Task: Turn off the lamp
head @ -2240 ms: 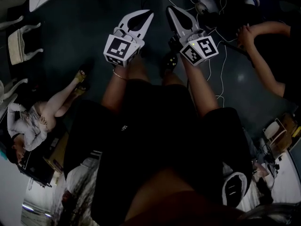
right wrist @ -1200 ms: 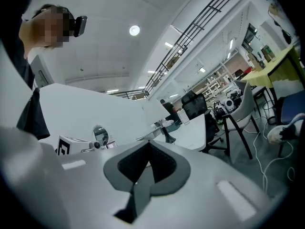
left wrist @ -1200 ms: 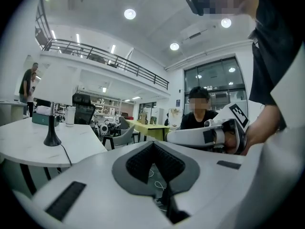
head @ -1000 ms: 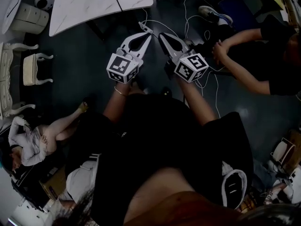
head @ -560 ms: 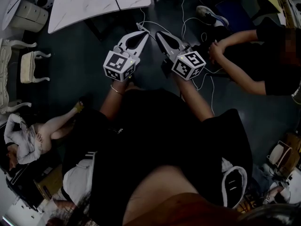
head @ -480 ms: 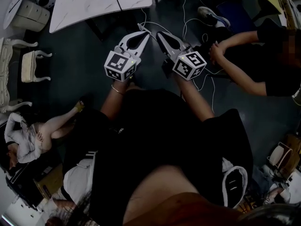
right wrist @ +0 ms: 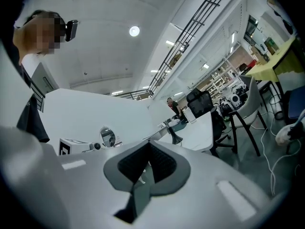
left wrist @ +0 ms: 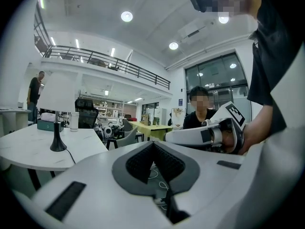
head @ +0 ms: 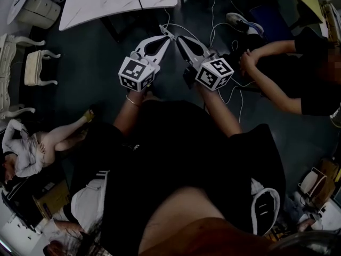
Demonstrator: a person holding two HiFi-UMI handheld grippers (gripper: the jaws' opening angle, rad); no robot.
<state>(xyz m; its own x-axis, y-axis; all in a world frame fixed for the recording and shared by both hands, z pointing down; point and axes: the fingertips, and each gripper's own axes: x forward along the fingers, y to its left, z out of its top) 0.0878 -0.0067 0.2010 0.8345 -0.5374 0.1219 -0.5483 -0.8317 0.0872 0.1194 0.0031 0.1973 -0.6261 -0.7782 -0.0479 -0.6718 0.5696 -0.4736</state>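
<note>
- Left tongs (left wrist: 153, 143) and right tongs (right wrist: 148, 145): jaws together, empty.
- Table lamp (left wrist: 56, 98) stands on the white desk (left wrist: 26, 149), well ahead.
- Likely light and tippy; press its switch gently. No switch is visible.

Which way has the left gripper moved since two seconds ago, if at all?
Yes, toward the table. The left gripper now ends just below the table's near edge; earlier only a sliver of table showed, far off to its left.

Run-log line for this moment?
left gripper shut, empty | right gripper shut, empty | lamp on white table, untouched
</note>
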